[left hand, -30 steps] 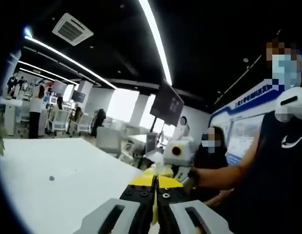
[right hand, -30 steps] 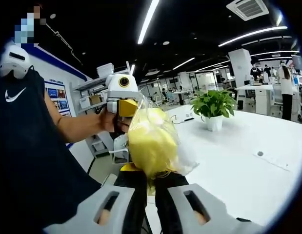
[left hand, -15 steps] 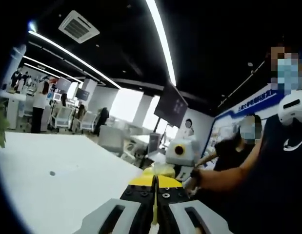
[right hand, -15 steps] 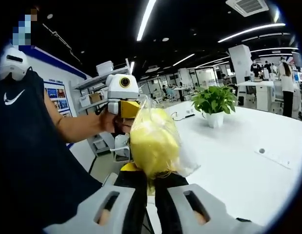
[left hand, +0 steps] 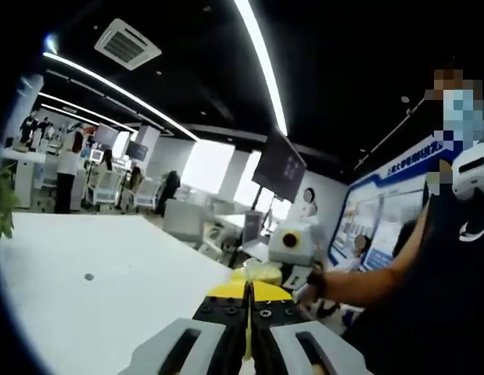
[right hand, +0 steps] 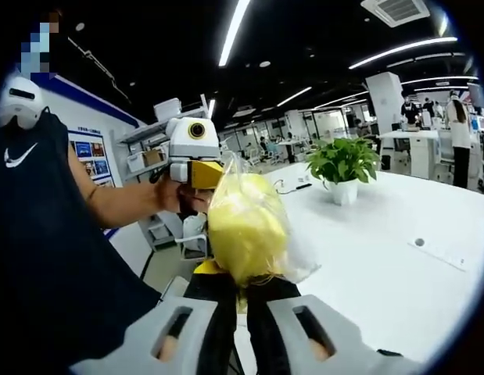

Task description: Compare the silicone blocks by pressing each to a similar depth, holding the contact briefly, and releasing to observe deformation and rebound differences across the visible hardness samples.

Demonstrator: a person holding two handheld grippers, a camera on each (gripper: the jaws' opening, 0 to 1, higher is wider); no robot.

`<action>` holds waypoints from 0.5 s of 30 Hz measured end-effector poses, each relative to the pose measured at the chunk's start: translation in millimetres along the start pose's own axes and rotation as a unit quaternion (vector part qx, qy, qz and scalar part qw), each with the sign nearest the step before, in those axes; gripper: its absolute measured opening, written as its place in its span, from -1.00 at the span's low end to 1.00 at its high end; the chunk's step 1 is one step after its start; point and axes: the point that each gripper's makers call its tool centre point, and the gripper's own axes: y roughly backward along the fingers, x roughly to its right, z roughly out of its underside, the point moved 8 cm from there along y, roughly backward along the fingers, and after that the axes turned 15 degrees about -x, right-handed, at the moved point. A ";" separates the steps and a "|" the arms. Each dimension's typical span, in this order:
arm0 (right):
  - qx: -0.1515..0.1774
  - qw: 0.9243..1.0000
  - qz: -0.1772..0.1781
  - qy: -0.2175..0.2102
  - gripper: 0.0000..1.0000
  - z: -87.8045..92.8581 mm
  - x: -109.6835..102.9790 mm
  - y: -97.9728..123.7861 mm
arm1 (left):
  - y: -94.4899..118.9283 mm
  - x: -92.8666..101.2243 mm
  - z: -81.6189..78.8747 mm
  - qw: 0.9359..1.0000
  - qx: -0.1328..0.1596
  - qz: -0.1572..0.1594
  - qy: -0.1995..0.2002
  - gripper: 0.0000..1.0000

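Observation:
A soft yellow lump in a clear plastic bag [right hand: 245, 226] hangs in the air between the two grippers, above the near edge of a white table [right hand: 382, 266]. My right gripper [right hand: 240, 286] is shut on the bag's lower end. My left gripper [right hand: 204, 173], held by a hand, meets the bag's top with its yellow-tipped jaws. In the left gripper view, the left gripper [left hand: 248, 287] is shut, with a thin yellow strip between its jaws. The bag [left hand: 257, 272] shows just past its tips, and the right gripper [left hand: 282, 269] stands behind it. No separate silicone blocks can be made out.
The person in a dark sleeveless top [right hand: 46, 234] stands close on one side. A potted plant [right hand: 343, 164] and a small round hole [right hand: 418, 242] are on the table. A dark monitor [left hand: 279, 166], desks and several people fill the room beyond.
Both views have shifted slightly with the hands. A seated person behind the right gripper has dropped out of the left gripper view. The bag and both grips look the same.

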 end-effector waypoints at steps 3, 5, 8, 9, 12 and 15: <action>0.002 1.000 0.005 0.004 -1.00 -2.3 -3.1 0.5 | 1.3 1.7 -1.1 1.000 0.008 0.003 0.001 -1.00; 0.000 1.000 0.012 0.012 -1.00 -5.3 -5.0 1.7 | 3.1 2.5 -1.5 1.000 0.014 0.009 -0.004 -1.00; -0.004 1.000 0.011 0.017 -1.00 -7.3 -4.0 1.8 | 4.2 2.5 -2.1 1.000 0.020 0.008 -0.012 -1.00; -0.004 1.000 0.013 0.019 -1.00 -7.5 -3.5 1.5 | 4.2 2.4 -2.1 1.000 0.020 0.007 -0.012 -1.00; -0.003 1.000 0.009 0.019 -1.00 -8.2 -3.0 1.7 | 4.2 1.7 -2.8 1.000 0.024 0.006 -0.016 -1.00; -0.004 1.000 0.009 0.018 -1.00 -7.9 -2.4 2.4 | 3.4 0.9 -2.9 0.999 0.026 0.003 -0.022 -1.00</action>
